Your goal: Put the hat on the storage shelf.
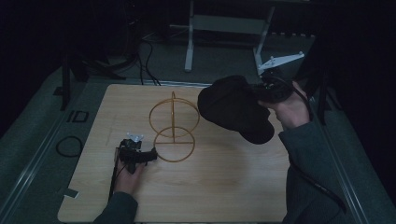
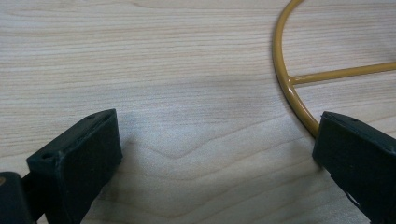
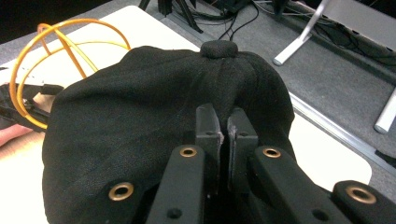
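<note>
Two tools over a wooden surface, one clenched on a black cap, one released beside a wire stand.

Right tool [image 3: 226,128] had its jaws pinched together on a fold of the cap [image 3: 154,112] just below the crown button, holding it in the air above the surface's [image 1: 224,177] far right part, near the stand. Left tool [image 2: 215,154] lay low on the surface with its jaws spread wide apart, nothing between them; one jaw sat right at the outer edge of the stand's [image 2: 286,88] yellow base ring. In the high view the stand [image 1: 173,126] stood upright near the surface's middle, a vertical hoop rising from the flat ring, left tool [image 1: 154,155] at its near left side.
</note>
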